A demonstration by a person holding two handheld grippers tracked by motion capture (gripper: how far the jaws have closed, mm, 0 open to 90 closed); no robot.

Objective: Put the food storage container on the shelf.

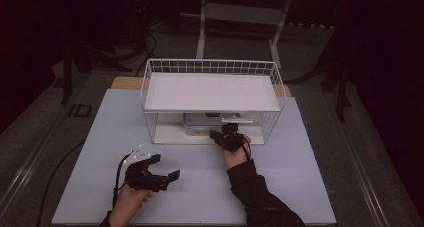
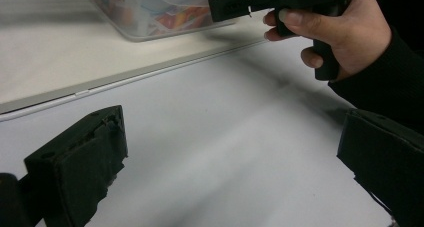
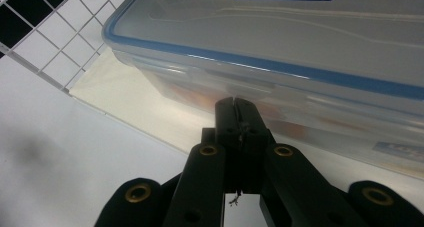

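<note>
Right tool (image 3: 235,112) has its jaws pressed together with nothing between them, and its joined tips sit right at the near long wall of a clear plastic food box with a blue-rimmed lid (image 3: 280,62); whether they actually touch the wall cannot be told. From the high view the same tool (image 1: 229,135) points away from the person into the open front of the white wire shelf rack (image 1: 150,82), and the box (image 1: 200,123) rests on the rack's lower tray, under the upper shelf, lying just ahead of the tips and reaching off to their left. Its long axis runs across the bench (image 1: 300,187), side to side, so the tool meets it square on the broad side rather than at an end.

Left tool (image 1: 155,173) rests low over the bench near the front edge, jaws spread wide and holding nothing, well apart from the rack. In the left gripper view it (image 2: 225,177) looks across bare bench toward the right hand (image 2: 345,32) and the box (image 2: 150,12) beyond.

Judging by this layout, the right hand is far nearer, and any pull or push would run along the short axis, in or out of the rack.
</note>
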